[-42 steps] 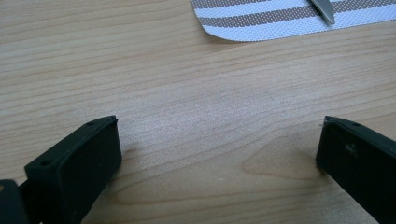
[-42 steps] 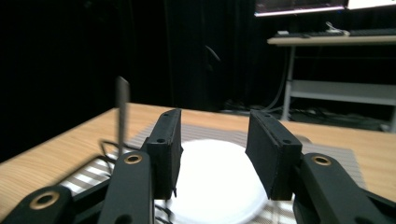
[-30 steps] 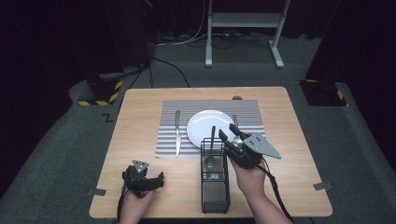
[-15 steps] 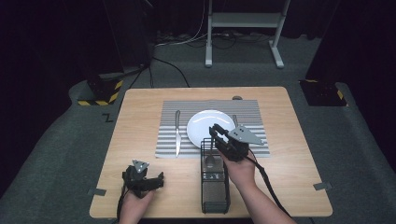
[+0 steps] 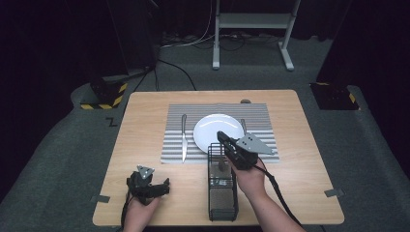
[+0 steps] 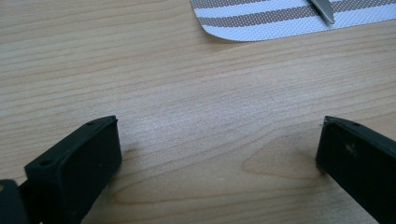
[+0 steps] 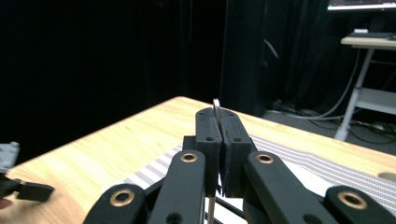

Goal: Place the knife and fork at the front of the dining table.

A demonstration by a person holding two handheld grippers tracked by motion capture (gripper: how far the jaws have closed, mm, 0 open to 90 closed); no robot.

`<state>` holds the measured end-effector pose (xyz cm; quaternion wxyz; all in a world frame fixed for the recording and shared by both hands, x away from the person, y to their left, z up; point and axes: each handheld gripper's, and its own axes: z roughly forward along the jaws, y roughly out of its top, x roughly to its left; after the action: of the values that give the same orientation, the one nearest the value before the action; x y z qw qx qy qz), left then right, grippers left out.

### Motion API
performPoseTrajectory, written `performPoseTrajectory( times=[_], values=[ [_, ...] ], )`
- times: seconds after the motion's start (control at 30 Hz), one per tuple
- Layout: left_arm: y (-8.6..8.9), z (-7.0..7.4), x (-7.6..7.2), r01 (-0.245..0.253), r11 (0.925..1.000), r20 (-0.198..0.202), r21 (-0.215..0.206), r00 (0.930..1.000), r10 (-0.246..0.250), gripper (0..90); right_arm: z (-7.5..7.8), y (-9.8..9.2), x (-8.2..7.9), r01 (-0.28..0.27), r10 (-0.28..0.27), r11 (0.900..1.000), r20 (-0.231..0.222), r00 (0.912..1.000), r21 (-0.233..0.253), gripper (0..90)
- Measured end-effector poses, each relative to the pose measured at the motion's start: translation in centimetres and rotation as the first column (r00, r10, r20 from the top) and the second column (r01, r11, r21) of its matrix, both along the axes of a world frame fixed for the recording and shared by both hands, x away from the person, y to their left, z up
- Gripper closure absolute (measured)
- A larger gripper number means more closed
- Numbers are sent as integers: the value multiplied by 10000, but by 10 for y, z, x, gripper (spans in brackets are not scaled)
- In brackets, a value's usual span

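My right gripper (image 5: 221, 137) hovers over the far end of a black wire cutlery basket (image 5: 223, 195) at the table's front. It is shut on a thin metal utensil (image 7: 216, 104), whose edge pokes out above the closed jaws (image 7: 219, 128). The utensil's lower part (image 5: 221, 165) hangs down inside the basket. My left gripper (image 5: 162, 186) rests on the wood at the front left, open, with bare table between its jaws (image 6: 219, 154). A white plate (image 5: 212, 129) lies on a striped placemat (image 5: 174, 150), with a knife (image 5: 183, 137) left of it and a fork (image 5: 243, 125) right of it.
The mat's rounded corner (image 6: 261, 23) and the knife tip (image 6: 323, 9) lie just beyond the left gripper. A small dark object (image 5: 245, 101) sits at the mat's far edge. Beyond the table stand a white stand (image 5: 251, 29) and dark equipment.
The right gripper has moved left and slightly away from the person, from beside the plate's right edge to above the basket's far end, still shut. The left gripper has stayed put.
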<state>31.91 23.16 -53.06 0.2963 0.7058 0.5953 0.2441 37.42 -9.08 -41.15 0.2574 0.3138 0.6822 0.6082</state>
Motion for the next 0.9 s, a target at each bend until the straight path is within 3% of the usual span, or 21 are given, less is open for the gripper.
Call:
performPoseTrajectory(
  times=[0.17,0.47,0.67,0.9],
  values=[
    [0,0,0,-10,10000,12,4,10000,10,1,15,-4,-12,-176,153,9988,499,9986,458,882],
    [0,0,0,-14,10000,10,6,10000,14,1,61,-14,-33,-220,39,9934,1587,9873,1124,883],
    [0,0,0,-13,10000,10,3,10000,13,1,81,-29,-42,196,-490,9891,2002,9785,1461,883],
    [0,0,0,-3,10000,1,-1,10000,3,1,88,-60,-47,870,-1246,9806,2161,9684,1754,883]
  ],
)
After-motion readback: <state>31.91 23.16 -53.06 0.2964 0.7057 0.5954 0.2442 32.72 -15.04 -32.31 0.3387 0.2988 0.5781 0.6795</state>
